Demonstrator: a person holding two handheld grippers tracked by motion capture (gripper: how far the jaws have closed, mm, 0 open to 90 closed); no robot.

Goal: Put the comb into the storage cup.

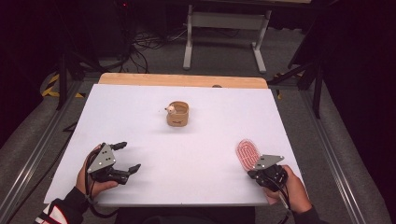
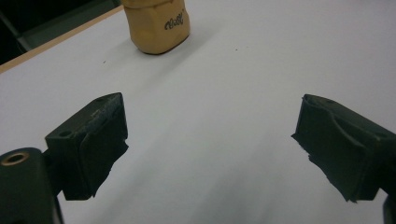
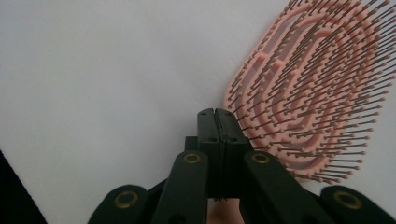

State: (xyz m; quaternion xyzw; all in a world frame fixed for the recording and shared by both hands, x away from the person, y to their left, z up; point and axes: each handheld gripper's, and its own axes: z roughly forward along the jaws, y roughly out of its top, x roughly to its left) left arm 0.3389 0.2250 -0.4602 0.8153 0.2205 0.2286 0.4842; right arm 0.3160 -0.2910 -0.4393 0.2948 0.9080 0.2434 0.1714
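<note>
A pink hairbrush (image 1: 246, 153) lies bristles up on the white table (image 1: 196, 149) at the front right. My right gripper (image 1: 253, 168) is just behind its near end, jaws shut flat together with nothing between them. In the right gripper view the shut gripper (image 3: 217, 113) points along the left edge of the brush head (image 3: 317, 93); whether they touch I cannot tell. At the front left my left gripper (image 1: 129, 156) rests wide open and empty. Its jaws (image 2: 212, 121) frame bare table, with a tan cup (image 2: 159, 25) beyond them.
The tan cup (image 1: 178, 114) stands at the table's middle back with a small pale thing (image 1: 171, 110) at its rim. A wooden strip (image 1: 182, 80) borders the far edge. Beyond it are a white table frame (image 1: 224, 28) and floor cables.
</note>
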